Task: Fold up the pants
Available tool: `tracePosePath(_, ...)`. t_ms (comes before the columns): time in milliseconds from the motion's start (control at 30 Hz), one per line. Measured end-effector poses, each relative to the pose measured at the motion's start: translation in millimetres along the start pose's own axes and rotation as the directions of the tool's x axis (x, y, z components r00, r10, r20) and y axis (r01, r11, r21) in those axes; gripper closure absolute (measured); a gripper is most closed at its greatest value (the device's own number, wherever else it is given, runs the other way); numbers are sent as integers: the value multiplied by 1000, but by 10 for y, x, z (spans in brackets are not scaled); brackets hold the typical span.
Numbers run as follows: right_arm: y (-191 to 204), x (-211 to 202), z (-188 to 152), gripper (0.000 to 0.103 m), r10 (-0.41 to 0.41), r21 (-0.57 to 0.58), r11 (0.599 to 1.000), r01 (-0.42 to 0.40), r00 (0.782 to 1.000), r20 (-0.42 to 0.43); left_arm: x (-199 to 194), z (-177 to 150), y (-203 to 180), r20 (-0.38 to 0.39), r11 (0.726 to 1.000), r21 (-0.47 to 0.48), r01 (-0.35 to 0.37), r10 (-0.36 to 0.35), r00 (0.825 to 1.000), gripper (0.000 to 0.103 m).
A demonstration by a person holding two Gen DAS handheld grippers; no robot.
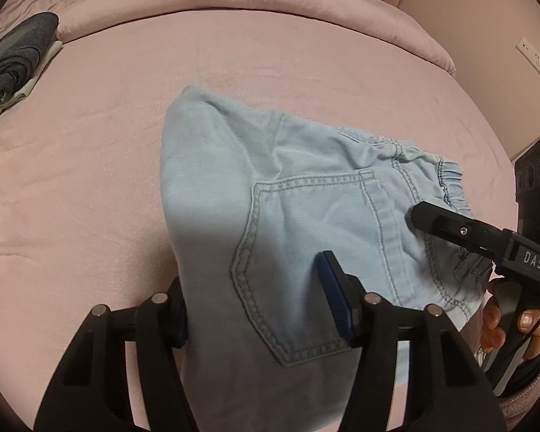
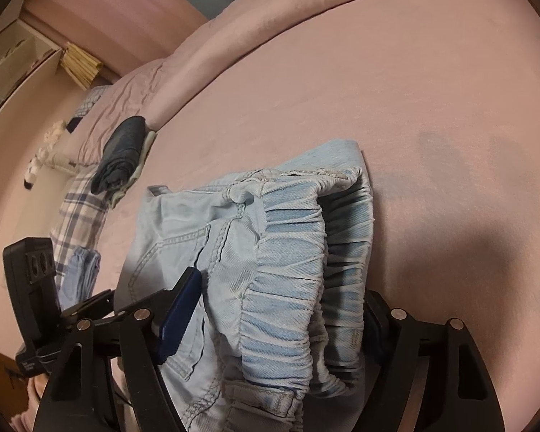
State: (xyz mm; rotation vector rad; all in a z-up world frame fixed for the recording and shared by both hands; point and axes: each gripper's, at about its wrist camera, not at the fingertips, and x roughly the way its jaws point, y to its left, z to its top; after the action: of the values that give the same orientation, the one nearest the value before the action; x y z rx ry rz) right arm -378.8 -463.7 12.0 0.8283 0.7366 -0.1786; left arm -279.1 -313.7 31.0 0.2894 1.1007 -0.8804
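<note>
The left claw (image 1: 255,309) pinches the folded light-blue pants (image 1: 288,187); the right claw (image 2: 280,320) straddles their elastic waistband (image 2: 288,252), grip unclear; pink bed (image 1: 90,144) beneath.

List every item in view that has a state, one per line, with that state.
light blue pants: folded into a compact bundle on the bed, back pocket up, elastic waistband bunched
left gripper: jaws astride the pants' near end
right gripper: jaws astride the waistband
dark garment: folded, lying apart at the bed's far side
pink bedspread: spread out, lightly wrinkled
</note>
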Motion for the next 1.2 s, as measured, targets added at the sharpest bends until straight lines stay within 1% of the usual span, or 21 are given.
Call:
tracePosePath(67, 29, -8, 0, 26, -17, -9, 1000, 17, 1000, 3, -28, -2, -1, 4, 1000, 2, -8, 8, 1000, 50)
tracePosePath(133, 70, -21, -8, 31, -37, -19, 999, 37, 999, 9, -42, -1, 0, 9, 1000, -8, -23, 23, 1000, 57)
tracePosePath(200, 144, -31, -22, 34, -78, -43, 996, 79, 997, 18, -38, 3, 2, 9, 999, -15, -46, 47, 999, 66)
tracePosePath(267, 219, -35, -37, 37, -122, -72, 990, 123, 992, 26, -36, 9, -3, 10, 998, -23, -63, 63, 998, 70)
tracePosePath(333, 303, -39, -46, 39, -170, -105, 979, 173, 985, 38, -42, 9, -14, 16, 997, -29, -74, 74, 997, 71)
tracePosePath(400, 381, -47, -53, 41, -208, -137, 967, 214, 977, 55, -61, 4, -25, 24, 997, -34, -76, 77, 997, 76)
tracePosePath(467, 440, -68, -61, 43, -230, -162, 957, 240, 970, 76, -79, 1, -65, 37, 997, -37, -72, 73, 997, 79)
tracePosePath(533, 500, -91, -73, 47, -246, -193, 946, 261, 964, 99, -117, -13, -104, 47, 997, -36, -65, 66, 997, 80)
tracePosePath(667, 571, -147, -88, 50, -249, -227, 935, 274, 959, 134, -172, -38, -151, 65, 998, -24, -65, 66, 996, 80)
tracePosePath(733, 598, -178, -93, 53, -240, -229, 935, 269, 959, 148, -192, -33, -157, 73, 998, -25, -60, 62, 995, 81)
tracePosePath(833, 669, -223, -117, 56, -225, -237, 935, 263, 958, 177, -242, -48, -177, 82, 998, -26, -54, 56, 995, 84)
tracePosePath(967, 780, -270, -166, 57, -213, -267, 927, 265, 954, 209, -321, -50, -226, 98, 999, -16, -43, 45, 994, 85)
tracePosePath(1200, 901, -306, -220, 59, -187, -300, 919, 255, 953, 238, -398, -57, -336, 120, 999, 7, -48, 47, 992, 85)
